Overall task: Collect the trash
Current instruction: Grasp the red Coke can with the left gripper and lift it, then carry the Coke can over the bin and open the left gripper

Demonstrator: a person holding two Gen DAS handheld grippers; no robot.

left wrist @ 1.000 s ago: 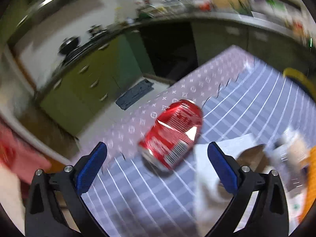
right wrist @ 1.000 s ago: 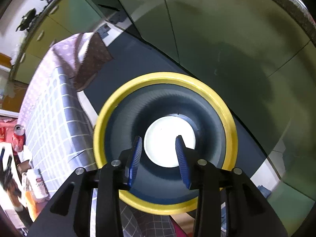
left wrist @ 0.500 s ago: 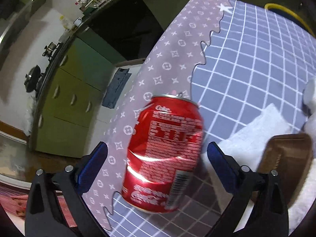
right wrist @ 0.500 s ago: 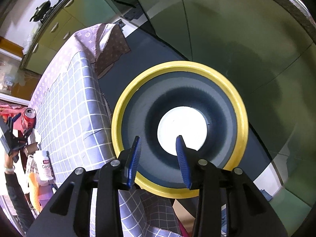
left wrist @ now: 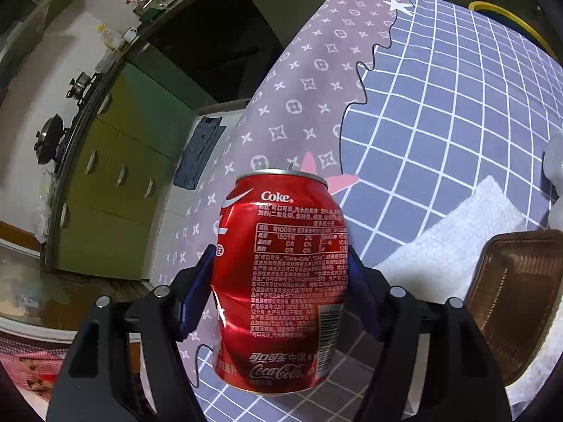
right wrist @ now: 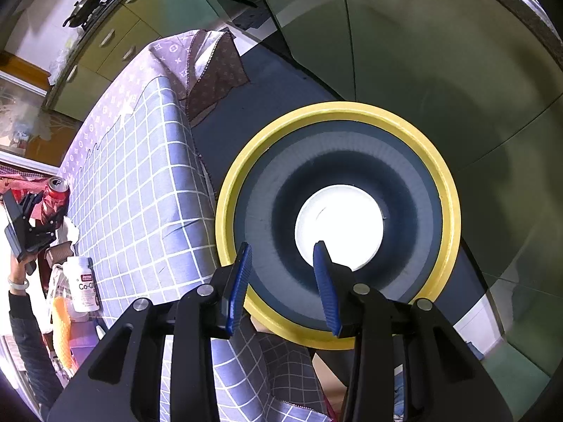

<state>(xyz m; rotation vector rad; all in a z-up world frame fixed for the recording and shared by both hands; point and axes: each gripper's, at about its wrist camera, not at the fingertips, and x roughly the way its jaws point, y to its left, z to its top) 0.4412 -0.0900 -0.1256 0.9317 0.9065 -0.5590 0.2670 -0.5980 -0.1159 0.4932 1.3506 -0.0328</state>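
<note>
The left gripper [left wrist: 279, 281] has just been closing and now pinches a dented red cola can [left wrist: 281, 281] upright on the checked tabletop [left wrist: 440, 123]. Just beyond the can lie a white paper towel [left wrist: 457, 232] and brown tray [left wrist: 510, 299]. Farther off, the right gripper [right wrist: 283, 274], partly spread and empty, hangs over a yellow-rimmed bin [right wrist: 454, 211] beside the tabletop's far end.

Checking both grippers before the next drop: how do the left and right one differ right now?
The left gripper has just been closing and its fingers flank a dented red can above the tablecloth. The right gripper is empty, fingers apart, over the yellow-rimmed bin. Both have blue pads and point downward.
</note>
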